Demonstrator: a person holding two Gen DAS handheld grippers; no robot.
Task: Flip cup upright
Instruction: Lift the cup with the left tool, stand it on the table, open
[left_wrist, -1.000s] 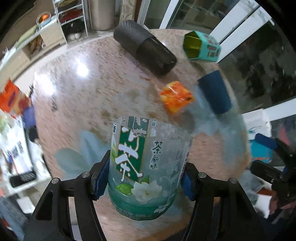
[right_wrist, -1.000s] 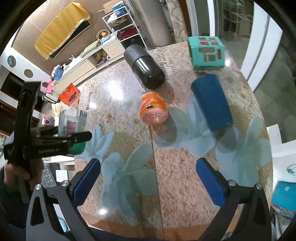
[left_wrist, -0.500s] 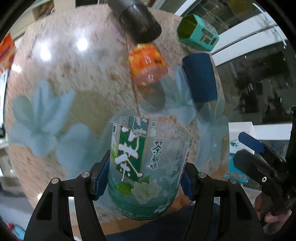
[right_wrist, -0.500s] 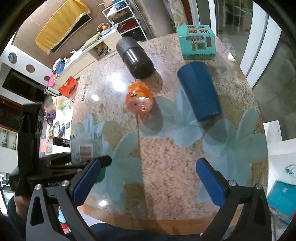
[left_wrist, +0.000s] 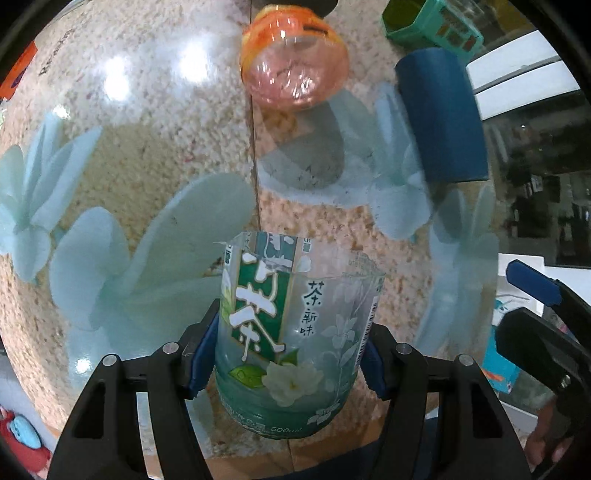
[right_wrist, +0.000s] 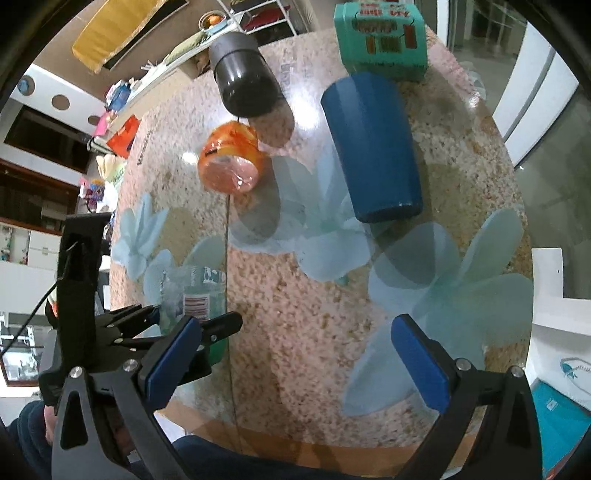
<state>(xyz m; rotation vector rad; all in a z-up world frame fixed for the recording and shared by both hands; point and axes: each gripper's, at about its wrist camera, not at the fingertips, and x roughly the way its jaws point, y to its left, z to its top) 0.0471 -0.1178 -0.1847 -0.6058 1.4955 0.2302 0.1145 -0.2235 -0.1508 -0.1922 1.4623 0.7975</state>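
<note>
- The left hand-held gripper (left_wrist: 291, 354) is clamped on the cup (left_wrist: 295, 325), a cut clear tea bottle with a green label; its blue pads press both sides near the base.
- The cup's open cut rim points away from the gripper and its green base sits nearest the camera. It is over the bench (left_wrist: 147, 155) by the near edge, left of the seam; I cannot tell whether it touches the top.
- The right hand-held gripper (right_wrist: 306, 362) hangs with jaws wide apart, holding nothing, over the near right part of the bench.
- Bare bench lies between the cup and the far things.
- Farther in, an orange cup (right_wrist: 231, 162) lies on its side at mid-bench.
- A blue cup (right_wrist: 373, 144) lies toward the right edge.
- A black cylinder (right_wrist: 245, 86) and a teal box (right_wrist: 380, 40) lie by the far edge.
</note>
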